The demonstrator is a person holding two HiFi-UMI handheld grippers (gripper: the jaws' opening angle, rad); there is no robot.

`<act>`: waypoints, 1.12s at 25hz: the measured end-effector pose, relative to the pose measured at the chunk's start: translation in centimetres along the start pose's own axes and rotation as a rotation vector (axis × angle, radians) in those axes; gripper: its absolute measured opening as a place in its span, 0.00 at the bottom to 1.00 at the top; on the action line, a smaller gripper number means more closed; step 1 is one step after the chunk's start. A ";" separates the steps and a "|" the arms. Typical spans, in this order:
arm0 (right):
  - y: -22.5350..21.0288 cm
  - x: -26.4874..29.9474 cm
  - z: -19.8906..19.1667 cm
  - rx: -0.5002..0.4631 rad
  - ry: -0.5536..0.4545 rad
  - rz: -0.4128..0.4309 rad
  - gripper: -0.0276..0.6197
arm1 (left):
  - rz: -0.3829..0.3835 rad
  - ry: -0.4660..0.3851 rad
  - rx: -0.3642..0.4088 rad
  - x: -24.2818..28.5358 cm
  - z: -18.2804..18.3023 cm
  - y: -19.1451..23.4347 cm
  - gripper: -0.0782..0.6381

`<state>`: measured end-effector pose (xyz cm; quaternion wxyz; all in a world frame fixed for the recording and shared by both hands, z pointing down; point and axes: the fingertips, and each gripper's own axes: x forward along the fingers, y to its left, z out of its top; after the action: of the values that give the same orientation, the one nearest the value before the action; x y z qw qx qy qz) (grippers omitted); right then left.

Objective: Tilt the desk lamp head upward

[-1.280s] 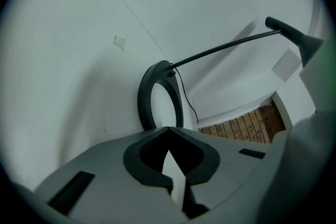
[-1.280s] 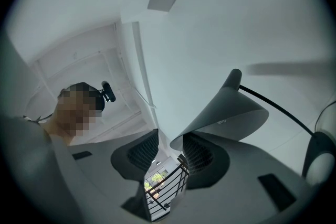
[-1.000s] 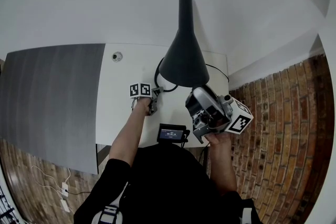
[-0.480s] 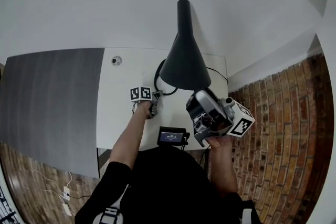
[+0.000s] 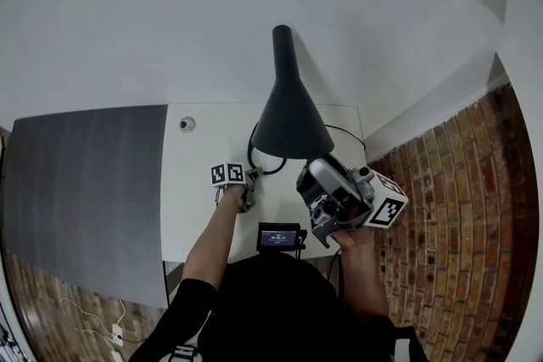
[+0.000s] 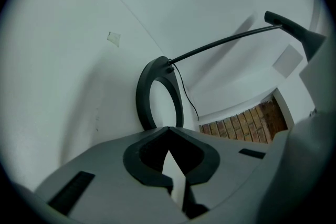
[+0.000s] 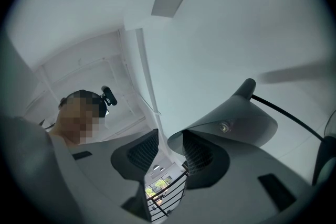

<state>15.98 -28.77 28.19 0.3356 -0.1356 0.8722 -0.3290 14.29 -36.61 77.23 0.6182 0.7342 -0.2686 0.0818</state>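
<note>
1. Over the past second the table (image 5: 199, 182) and the lamp (image 5: 288, 97) have slid lower in the head view, and the shade (image 5: 290, 119) looks shorter there. The right gripper (image 7: 170, 131) has kept to the shade's lower rim. The left gripper (image 6: 169, 131) has held its place on the table.
2. The right gripper, raised in the person's right hand (image 5: 352, 237), is unclenched. Its jaws stand clearly apart, and the room's far side shows through the gap.
3. In the right gripper view, the near edge of the shade's rim reaches into that gap beside the right-hand jaw's tip. The other jaw is clear of it. The pictures do not show whether the rim and that tip actually touch, and neither pad presses on the shade.
4. The left gripper is clenched, its jaw tips meeting with nothing between them. It points down at the white table, just short of the lamp's ring base (image 6: 143, 97).
5. The lamp stands at the table's far end, near the white wall (image 5: 170, 13). A thin arm (image 6: 226, 42) rises from the ring base to the black cone shade. The shade's wide mouth faces the person, and its narrow neck points towards the wall.
6. Brick floor (image 5: 441, 208) shows to the right of the table.
</note>
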 end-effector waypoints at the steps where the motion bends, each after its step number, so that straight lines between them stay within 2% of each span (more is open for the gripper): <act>1: 0.1 0.0 0.2 -0.001 -0.002 0.002 0.27 | 0.002 0.002 0.004 0.1 0.0 -0.1 0.13; 28: 1.2 1.0 2.3 0.030 -0.036 0.027 0.27 | 0.047 0.051 0.068 0.4 -0.5 -0.2 0.13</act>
<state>16.74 -29.44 25.64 0.3578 -0.1246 0.8628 -0.3348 14.85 -36.23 77.39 0.5976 0.7458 -0.2670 0.1242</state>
